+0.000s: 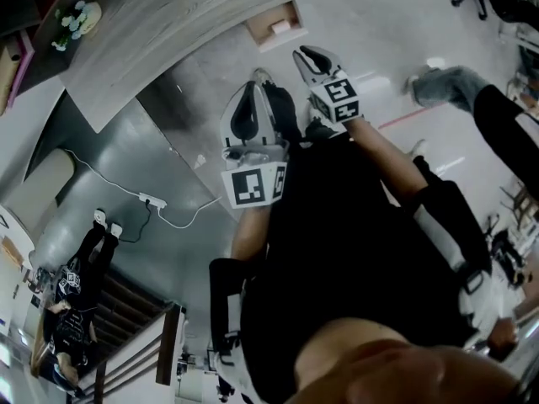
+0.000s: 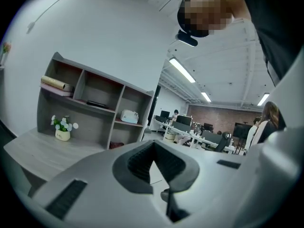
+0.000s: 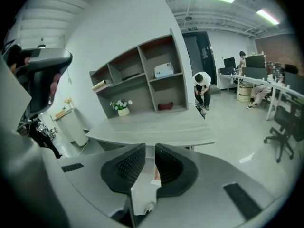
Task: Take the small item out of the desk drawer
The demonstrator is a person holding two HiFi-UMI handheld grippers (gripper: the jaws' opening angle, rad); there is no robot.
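The grey wooden desk (image 1: 168,23) lies ahead at the head view's upper left. Its wood-lined drawer (image 1: 271,30) stands pulled out beside the desk edge, and a small white item (image 1: 280,26) lies in it. I hold both grippers close to my body, short of the drawer. My left gripper (image 1: 255,82) has its jaw tips touching with nothing held (image 2: 153,144). My right gripper (image 1: 308,54) points toward the drawer; in the right gripper view its jaws stand a narrow gap apart (image 3: 149,147) with nothing between them, and the desk (image 3: 156,127) is ahead.
A shelf unit (image 3: 142,75) stands on the desk with a small flower pot (image 3: 122,108). A power strip and cable (image 1: 152,199) lie on the floor at left. One person (image 3: 203,87) crouches behind the desk, another (image 1: 80,297) stands at left. Office chairs (image 3: 285,122) are to the right.
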